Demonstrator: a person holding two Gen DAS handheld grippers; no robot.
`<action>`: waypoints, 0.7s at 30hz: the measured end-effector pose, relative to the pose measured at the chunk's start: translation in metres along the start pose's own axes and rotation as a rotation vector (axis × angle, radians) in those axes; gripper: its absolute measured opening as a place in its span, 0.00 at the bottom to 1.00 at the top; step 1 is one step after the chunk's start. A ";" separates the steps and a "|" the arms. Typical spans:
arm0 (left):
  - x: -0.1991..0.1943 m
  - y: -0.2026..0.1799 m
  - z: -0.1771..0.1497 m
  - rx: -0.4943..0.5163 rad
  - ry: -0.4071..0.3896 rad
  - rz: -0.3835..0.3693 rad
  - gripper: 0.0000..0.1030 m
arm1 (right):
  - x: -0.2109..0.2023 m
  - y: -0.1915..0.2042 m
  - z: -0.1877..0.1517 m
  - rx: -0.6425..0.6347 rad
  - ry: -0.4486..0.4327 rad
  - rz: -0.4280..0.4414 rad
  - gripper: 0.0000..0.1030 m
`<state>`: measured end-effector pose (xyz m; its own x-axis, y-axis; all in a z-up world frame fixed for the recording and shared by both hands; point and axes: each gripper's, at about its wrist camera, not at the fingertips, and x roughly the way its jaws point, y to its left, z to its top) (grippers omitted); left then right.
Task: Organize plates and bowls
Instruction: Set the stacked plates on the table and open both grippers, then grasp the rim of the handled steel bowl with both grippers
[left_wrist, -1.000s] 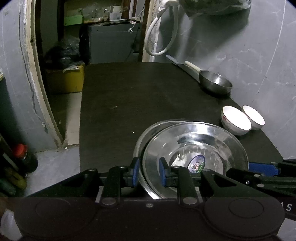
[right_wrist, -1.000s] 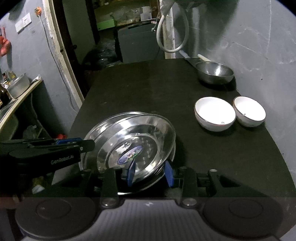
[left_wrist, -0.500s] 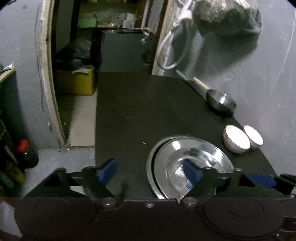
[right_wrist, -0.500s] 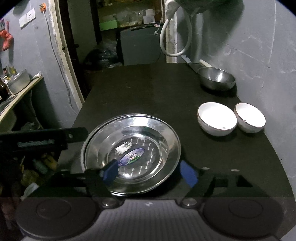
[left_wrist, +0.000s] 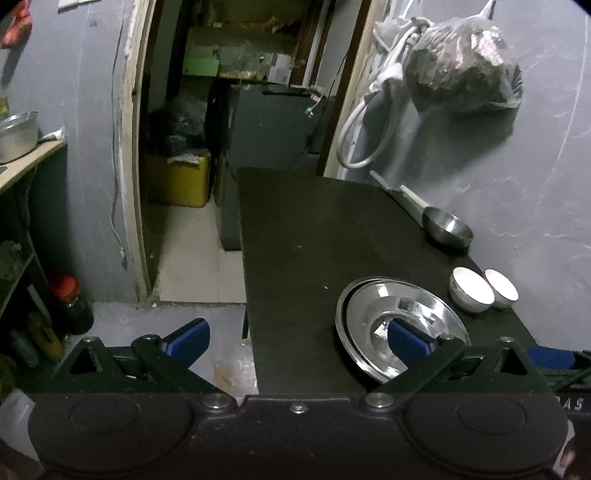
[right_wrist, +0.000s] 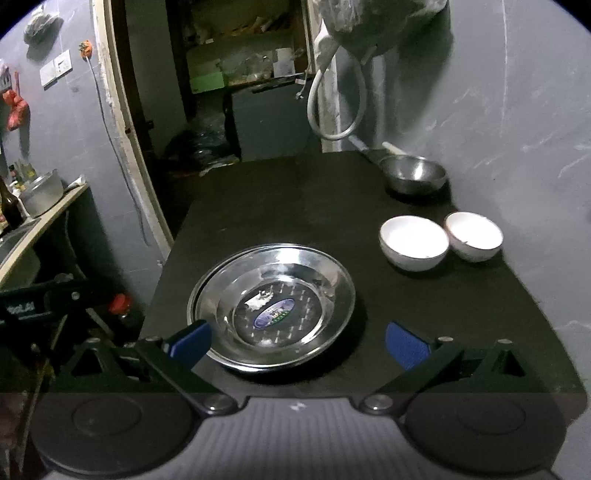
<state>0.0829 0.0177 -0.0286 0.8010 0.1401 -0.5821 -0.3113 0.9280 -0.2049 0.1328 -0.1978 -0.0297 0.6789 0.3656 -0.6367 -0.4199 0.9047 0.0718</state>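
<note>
Both our claws spread wide, empty: left claw (left_wrist: 295, 341), right claw (right_wrist: 297, 343) | stacked steel plates (right_wrist: 273, 306) near on table (right_wrist: 295, 206) | white bowls (right_wrist: 413, 242) far right of plates, nearer our right claw.

- dim room, grey walls (right_wrist: 517, 110) all round;
- black table (right_wrist: 295, 206) against the right wall;
- doorway (left_wrist: 229, 110) behind, cluttered shelves inside;
- pale floor (left_wrist: 192, 251); white hose (right_wrist: 334, 107) hanging
</note>
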 end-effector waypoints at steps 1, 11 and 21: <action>-0.003 0.000 -0.003 -0.006 -0.003 -0.004 0.99 | -0.004 0.002 -0.001 -0.008 0.003 -0.011 1.00; -0.009 0.010 -0.025 -0.052 0.092 -0.026 0.99 | -0.023 0.006 -0.006 -0.035 0.046 -0.081 1.00; 0.035 0.005 0.027 -0.074 0.145 0.026 0.99 | 0.012 -0.035 0.025 0.059 -0.015 -0.090 1.00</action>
<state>0.1234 0.0370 -0.0288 0.7115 0.1078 -0.6944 -0.3721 0.8961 -0.2421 0.1706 -0.2193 -0.0210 0.7213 0.2852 -0.6312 -0.3207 0.9452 0.0605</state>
